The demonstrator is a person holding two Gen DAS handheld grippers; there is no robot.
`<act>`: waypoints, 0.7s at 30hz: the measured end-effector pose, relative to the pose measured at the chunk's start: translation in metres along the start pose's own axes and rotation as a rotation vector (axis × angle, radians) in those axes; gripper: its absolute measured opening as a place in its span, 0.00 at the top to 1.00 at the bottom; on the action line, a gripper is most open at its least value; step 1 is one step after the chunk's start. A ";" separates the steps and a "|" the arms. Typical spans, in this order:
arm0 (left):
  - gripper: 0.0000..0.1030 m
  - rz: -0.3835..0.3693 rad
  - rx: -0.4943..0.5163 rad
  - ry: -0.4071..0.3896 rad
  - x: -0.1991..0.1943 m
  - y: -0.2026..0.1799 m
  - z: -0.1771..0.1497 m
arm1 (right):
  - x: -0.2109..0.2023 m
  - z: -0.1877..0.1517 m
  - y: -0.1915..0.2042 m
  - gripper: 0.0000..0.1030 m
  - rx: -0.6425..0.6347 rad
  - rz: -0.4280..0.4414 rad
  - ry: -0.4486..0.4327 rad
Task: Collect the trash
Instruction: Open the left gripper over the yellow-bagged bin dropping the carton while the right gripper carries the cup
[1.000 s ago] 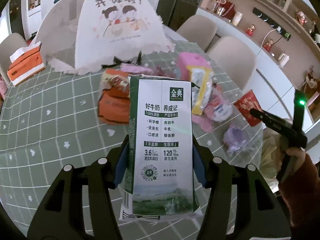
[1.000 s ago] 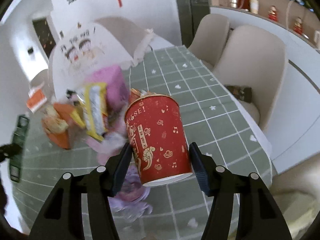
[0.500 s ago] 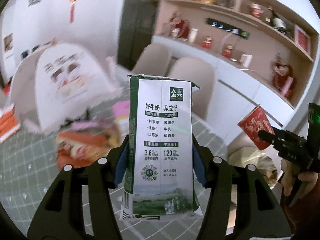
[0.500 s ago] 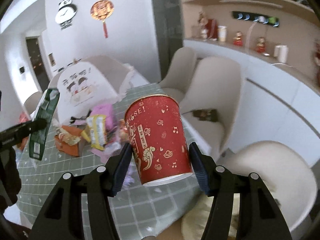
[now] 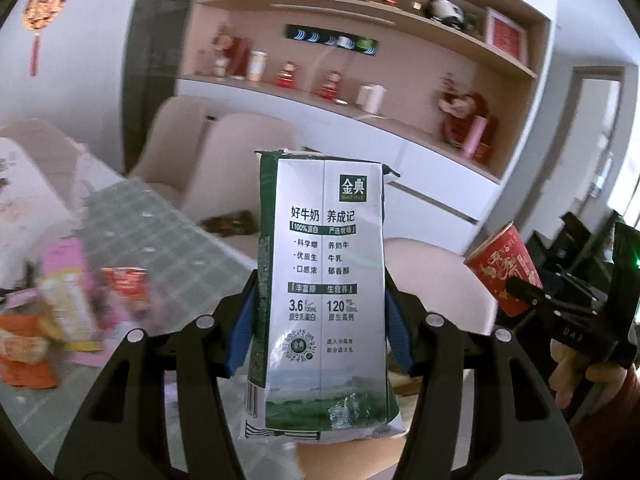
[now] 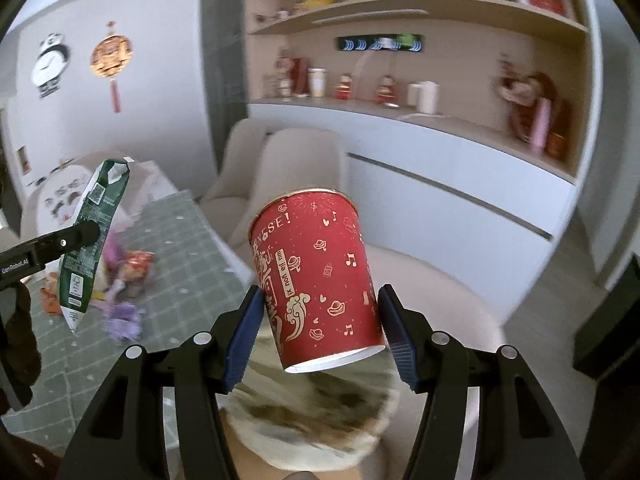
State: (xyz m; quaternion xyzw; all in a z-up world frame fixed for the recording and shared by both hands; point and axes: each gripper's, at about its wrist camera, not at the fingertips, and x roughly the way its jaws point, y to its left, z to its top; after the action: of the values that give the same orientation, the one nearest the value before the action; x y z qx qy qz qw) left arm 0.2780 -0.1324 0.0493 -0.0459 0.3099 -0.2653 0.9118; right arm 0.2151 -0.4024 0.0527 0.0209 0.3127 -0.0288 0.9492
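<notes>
The left gripper (image 5: pixel 320 320) is clamped on a milk carton (image 5: pixel 324 288), its blue fingers (image 5: pixel 242 328) pressing the two narrow sides at about mid-height. The carton stands upright in the air, past the tabletop (image 5: pixel 168 232) edge. Its top flap is torn open and the walls look slightly caved in, so it is probably empty: light, soft-walled, apt to crumple under a hard squeeze. The lower, squarer half seems the firmest place to hold; the glossy print may be slippery.

The right gripper (image 6: pixel 320 320) is closed on a red paper cup (image 6: pixel 320 276), fingers (image 6: pixel 244 332) on opposite sides of the wall near the base end. The cup hangs tilted, its mouth pointing away and up. It too looks light and thin; a grip near the rolled rim or the base would resist denting better than the middle of the wall.

The two loads are well apart, with open air between them. The remaining wrappers (image 5: pixel 68 304) lie on the tabletop, off to the left. Below and ahead of both grippers is a pale round chair seat (image 6: pixel 432 280), and a blurred, mottled pale mass (image 6: pixel 312 412) sits just under the cup, possibly a bag, though it cannot be told. Chair backs (image 6: pixel 280 168) stand beyond, leaving free room to lower either item straight down.
</notes>
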 end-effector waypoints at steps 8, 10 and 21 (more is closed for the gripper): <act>0.48 -0.140 -0.037 0.061 0.087 -0.074 -0.014 | -0.006 -0.030 -0.083 0.46 0.074 -0.081 0.039; 0.48 -0.145 -0.029 0.074 0.110 -0.090 -0.020 | 0.000 -0.036 -0.095 0.46 0.083 -0.085 0.056; 0.26 -0.181 -0.110 0.228 0.166 -0.089 -0.067 | 0.041 -0.058 -0.117 0.46 0.117 -0.004 0.125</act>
State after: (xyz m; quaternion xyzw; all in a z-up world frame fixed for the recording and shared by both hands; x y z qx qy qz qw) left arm 0.3091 -0.2878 -0.0724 -0.0930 0.4199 -0.3326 0.8393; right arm 0.2059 -0.5172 -0.0209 0.0774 0.3694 -0.0476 0.9248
